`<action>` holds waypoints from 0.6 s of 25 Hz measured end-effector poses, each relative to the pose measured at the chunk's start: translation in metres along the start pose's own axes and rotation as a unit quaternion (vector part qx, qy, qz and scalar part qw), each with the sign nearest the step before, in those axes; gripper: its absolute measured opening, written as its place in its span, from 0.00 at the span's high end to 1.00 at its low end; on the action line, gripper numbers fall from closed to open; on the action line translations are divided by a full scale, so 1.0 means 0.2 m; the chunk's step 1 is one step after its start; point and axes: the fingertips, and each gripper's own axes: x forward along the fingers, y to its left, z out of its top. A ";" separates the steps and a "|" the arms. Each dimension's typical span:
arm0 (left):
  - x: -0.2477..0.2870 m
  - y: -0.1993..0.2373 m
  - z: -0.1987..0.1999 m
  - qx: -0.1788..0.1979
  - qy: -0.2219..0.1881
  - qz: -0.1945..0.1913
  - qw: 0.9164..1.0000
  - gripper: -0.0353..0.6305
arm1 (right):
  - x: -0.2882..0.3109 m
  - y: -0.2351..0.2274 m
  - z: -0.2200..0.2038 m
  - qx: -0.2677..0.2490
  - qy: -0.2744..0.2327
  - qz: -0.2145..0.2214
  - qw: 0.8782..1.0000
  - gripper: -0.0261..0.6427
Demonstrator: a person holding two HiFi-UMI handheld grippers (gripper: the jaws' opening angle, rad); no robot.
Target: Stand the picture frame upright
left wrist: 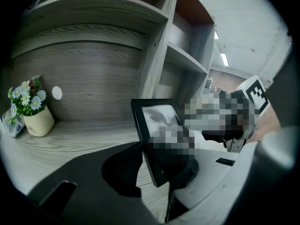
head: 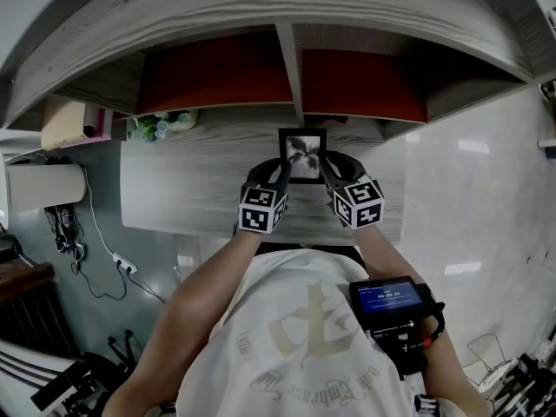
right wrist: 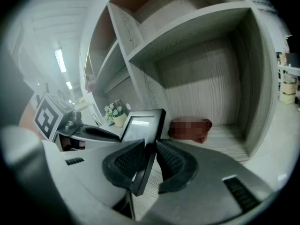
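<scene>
The picture frame [head: 302, 155] is near the middle of the desk [head: 174, 189], in front of the shelf divider, and appears tipped up most of the way, face toward the person and leaning back a little. The left gripper [head: 280, 174] clamps the frame's left edge near the bottom corner, and the right gripper [head: 328, 175] pinches the right edge between its ribbed pads. I judge what is left is to seat the bottom edge on the desk, check that it balances, and let go.

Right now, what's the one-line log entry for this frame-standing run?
picture frame: tilted, not yet standing | left gripper: shut on its left edge | right gripper: shut on its right edge
</scene>
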 end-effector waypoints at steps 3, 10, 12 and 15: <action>0.01 0.01 0.00 -0.004 0.002 0.002 1.000 0.81 | 0.01 -0.01 0.00 0.001 0.001 0.001 1.000 0.84; 0.03 0.02 0.01 -0.007 0.004 0.002 1.000 0.82 | 0.03 -0.03 0.01 0.003 0.003 0.000 1.000 0.84; 0.04 0.02 0.01 -0.009 0.006 0.003 1.000 0.83 | 0.04 -0.04 0.02 0.003 0.003 -0.002 1.000 0.84; 0.07 0.03 0.04 -0.009 0.006 0.004 1.000 0.84 | 0.05 -0.06 0.04 0.004 0.003 -0.004 1.000 0.83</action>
